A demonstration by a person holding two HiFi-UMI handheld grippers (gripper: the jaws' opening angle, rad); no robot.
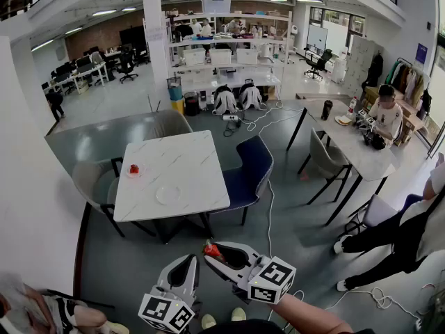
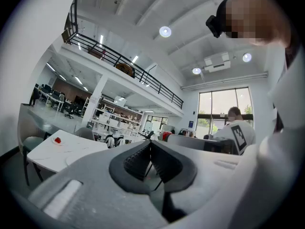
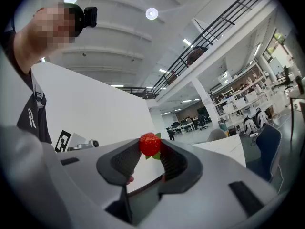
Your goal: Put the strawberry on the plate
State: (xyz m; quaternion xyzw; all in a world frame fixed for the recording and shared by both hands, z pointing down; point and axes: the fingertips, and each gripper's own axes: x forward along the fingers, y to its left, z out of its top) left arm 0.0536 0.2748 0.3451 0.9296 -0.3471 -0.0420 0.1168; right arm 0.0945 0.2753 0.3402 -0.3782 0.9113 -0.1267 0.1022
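A red strawberry [image 1: 211, 250] with green leaves sits pinched between the tips of my right gripper [image 1: 214, 253], which is shut on it; the right gripper view shows the strawberry [image 3: 150, 143] at the jaw tips. Both grippers hang low, well short of the white marble table [image 1: 188, 162]. My left gripper [image 1: 190, 261] is beside the right one, shut and holding nothing, its tips meeting in the left gripper view [image 2: 150, 146]. An empty white plate [image 1: 168, 195] lies near the table's front edge. A second small plate [image 1: 133, 170] at the table's left edge holds another red strawberry [image 2: 57, 140].
Chairs ring the table: a grey one [image 1: 92, 181] on the left, a blue one [image 1: 252, 164] on the right, another grey one [image 1: 169, 124] behind. A second table [image 1: 348, 141] with a seated person [image 1: 384, 115] stands right. Another person [image 1: 396, 239] sits at the right edge. Cables [image 1: 270, 207] cross the floor.
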